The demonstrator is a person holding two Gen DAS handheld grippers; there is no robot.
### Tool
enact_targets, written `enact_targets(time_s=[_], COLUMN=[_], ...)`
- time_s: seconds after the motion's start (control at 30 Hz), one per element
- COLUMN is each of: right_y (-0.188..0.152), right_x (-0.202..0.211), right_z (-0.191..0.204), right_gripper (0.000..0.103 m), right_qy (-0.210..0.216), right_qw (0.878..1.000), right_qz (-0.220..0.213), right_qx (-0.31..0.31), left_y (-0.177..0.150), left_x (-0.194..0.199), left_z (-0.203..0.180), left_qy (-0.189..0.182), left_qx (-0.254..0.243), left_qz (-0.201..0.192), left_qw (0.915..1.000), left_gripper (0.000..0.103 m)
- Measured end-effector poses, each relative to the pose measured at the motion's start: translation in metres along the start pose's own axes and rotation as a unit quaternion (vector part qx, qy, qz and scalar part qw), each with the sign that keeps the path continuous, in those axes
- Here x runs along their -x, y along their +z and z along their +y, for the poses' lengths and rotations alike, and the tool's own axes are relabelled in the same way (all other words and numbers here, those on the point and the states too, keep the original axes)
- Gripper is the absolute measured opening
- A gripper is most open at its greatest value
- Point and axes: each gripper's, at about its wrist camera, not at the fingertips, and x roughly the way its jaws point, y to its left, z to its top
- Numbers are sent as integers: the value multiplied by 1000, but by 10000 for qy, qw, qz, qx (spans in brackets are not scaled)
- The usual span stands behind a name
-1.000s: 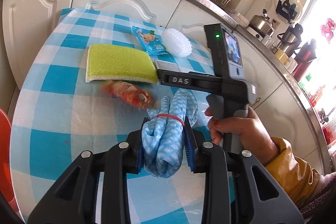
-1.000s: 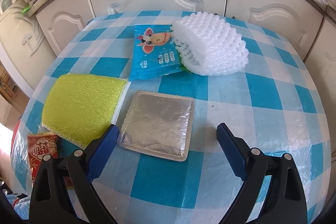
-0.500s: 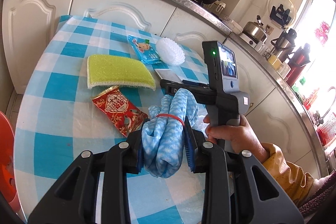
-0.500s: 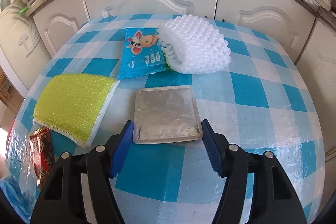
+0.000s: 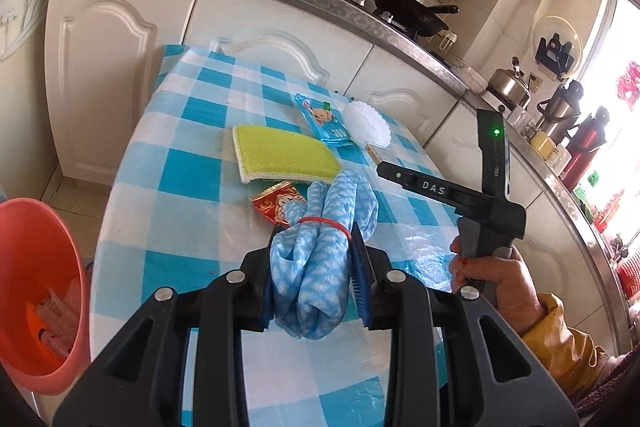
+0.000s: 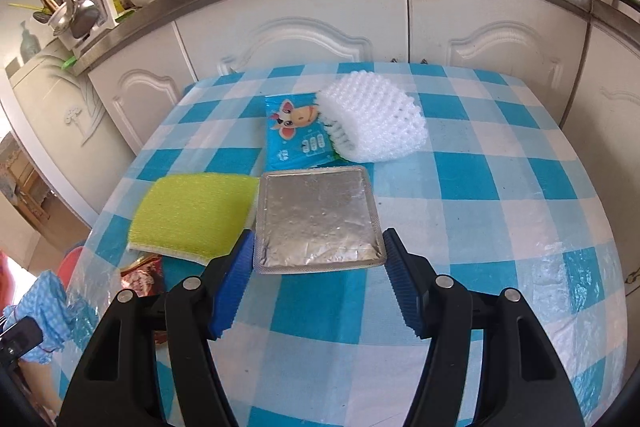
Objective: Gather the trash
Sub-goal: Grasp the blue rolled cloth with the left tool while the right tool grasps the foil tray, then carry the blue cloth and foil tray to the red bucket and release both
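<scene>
My left jaws (image 5: 314, 281) are clamped on the rolled blue cloth (image 5: 320, 251), my right jaws (image 6: 318, 283) grip the foil packet (image 6: 318, 223) above the bench (image 6: 460, 187), green sponge (image 6: 192, 215) at nine o'clock.

Left tongs (image 5: 314, 277) clamped; right tongs (image 6: 318, 281) gripping

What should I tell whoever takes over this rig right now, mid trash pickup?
Left gripper: shut on the blue cloth bundle, held above the table.
Right gripper: clamped on the silver foil packet, near edge lifted.
On the checked table: yellow-green sponge, blue cartoon packet, white foam net, red snack wrapper.
The orange bin on the floor, left of the table, already holds some wrappers.
Left: drop the foil packet in the bin, then probably the red wrapper, blue packet and foam net.
</scene>
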Motion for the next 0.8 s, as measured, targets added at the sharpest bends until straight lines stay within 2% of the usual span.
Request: enact_targets(time_s=[0.23, 0.43, 0.6, 0.8], right_y=[7, 9, 0, -24], right_x=[20, 27, 28, 20], right_z=[53, 120, 185, 266], right_gripper=[65, 65, 65, 65], right_qy=[650, 1236, 1719, 2267], right_qw=[9969, 9874, 9726, 9455], right_qz=[-145, -87, 60, 376], right_qx=[419, 980, 1564, 2306], left_y=[0, -3, -10, -23], left_x=[27, 55, 78, 102], left_z=[28, 65, 102, 154], left_qy=[322, 775, 1251, 1870], left_qx=[208, 465, 758, 1190], left_qz=[-246, -470, -628, -752], left_qw=[9990, 9948, 9872, 9722], left_gripper=[32, 32, 32, 32])
